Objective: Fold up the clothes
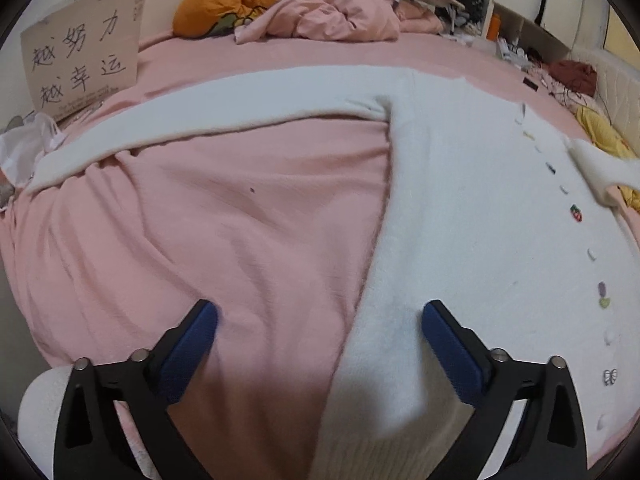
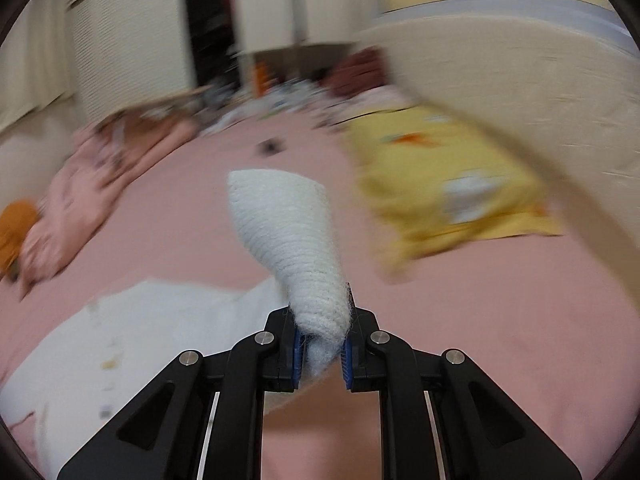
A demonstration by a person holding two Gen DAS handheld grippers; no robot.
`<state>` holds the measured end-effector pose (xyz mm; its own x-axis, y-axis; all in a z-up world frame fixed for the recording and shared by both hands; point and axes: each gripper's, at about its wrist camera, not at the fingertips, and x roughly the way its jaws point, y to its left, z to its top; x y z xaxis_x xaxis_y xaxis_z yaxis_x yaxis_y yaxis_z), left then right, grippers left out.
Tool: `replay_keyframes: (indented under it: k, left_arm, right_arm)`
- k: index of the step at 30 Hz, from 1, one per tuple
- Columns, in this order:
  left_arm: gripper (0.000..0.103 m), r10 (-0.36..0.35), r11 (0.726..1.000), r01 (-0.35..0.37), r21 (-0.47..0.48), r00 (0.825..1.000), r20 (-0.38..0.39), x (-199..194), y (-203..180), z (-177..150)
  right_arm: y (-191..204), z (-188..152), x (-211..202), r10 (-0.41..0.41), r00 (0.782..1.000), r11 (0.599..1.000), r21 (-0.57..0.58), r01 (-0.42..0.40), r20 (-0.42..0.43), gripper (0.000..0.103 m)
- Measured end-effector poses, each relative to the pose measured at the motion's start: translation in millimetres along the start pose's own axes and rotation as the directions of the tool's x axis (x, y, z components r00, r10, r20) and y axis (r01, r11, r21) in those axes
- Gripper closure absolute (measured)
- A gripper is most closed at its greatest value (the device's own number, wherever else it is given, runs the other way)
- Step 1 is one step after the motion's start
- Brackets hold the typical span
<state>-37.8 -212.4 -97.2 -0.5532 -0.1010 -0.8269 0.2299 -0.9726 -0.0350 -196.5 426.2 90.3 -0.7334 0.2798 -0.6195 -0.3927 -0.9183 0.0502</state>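
A white knitted cardigan (image 1: 472, 216) with small decorative buttons lies spread flat on the pink bed sheet (image 1: 240, 220). One long sleeve (image 1: 200, 116) stretches out to the left. My left gripper (image 1: 320, 320) hovers open over the cardigan's lower left edge, blue pads wide apart, with the hem between them but not pinched. In the right wrist view my right gripper (image 2: 320, 354) is shut on the cuff of the other sleeve (image 2: 292, 232), which sticks up and forward from the jaws above the bed. That lifted sleeve (image 1: 600, 172) shows at the right in the left wrist view.
A cardboard sign with handwriting (image 1: 80, 64) stands at the back left. An orange cushion (image 1: 224, 4) and a crumpled pink blanket (image 1: 332, 16) lie at the far end. A yellow printed cloth (image 2: 452, 184) rests by the cream padded bed edge (image 2: 520, 92). Clutter sits on the far right.
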Motion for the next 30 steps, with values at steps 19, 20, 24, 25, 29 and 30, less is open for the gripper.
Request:
replay_keyframes:
  k: [19, 20, 24, 25, 29, 30]
  left_arm:
    - [0.000, 0.163, 0.987, -0.163, 0.010, 0.987, -0.002, 10.5, -21.2, -4.6]
    - [0.000, 0.170, 0.985, -0.170, 0.010, 0.986, -0.004, 11.1, -22.1, -4.3]
    - [0.000, 0.182, 0.983, -0.182, 0.013, 0.983, -0.005, 12.3, -24.3, -5.0]
    - [0.000, 0.184, 0.983, -0.184, 0.015, 0.983, -0.003, 12.6, -24.2, -5.4]
    - [0.000, 0.189, 0.982, -0.189, 0.017, 0.982, 0.003, 12.9, -24.5, -5.4]
    - [0.000, 0.190, 0.982, -0.190, 0.017, 0.982, 0.004, 12.9, -24.4, -5.4]
  right_arm:
    - [-246.1, -71.5, 113.2, -0.190, 0.951, 0.953, 0.185, 0.238, -0.242, 0.085]
    - [-253.6, -77.7, 116.8, -0.218, 0.942, 0.947, 0.180, 0.268, -0.255, 0.074]
    - [-289.6, -81.3, 93.1, -0.491, 0.849, 0.835, 0.172, 0.523, -0.198, 0.051]
    - [-297.5, -79.4, 81.6, -0.515, 0.840, 0.817, 0.200, 0.541, -0.169, 0.051]
    - [-280.8, -70.6, 48.8, -0.339, 0.941, 0.913, 0.242, 0.327, 0.006, 0.050]
    - [-265.7, -68.5, 51.3, -0.235, 0.972, 0.954, 0.198, 0.227, 0.020, 0.047]
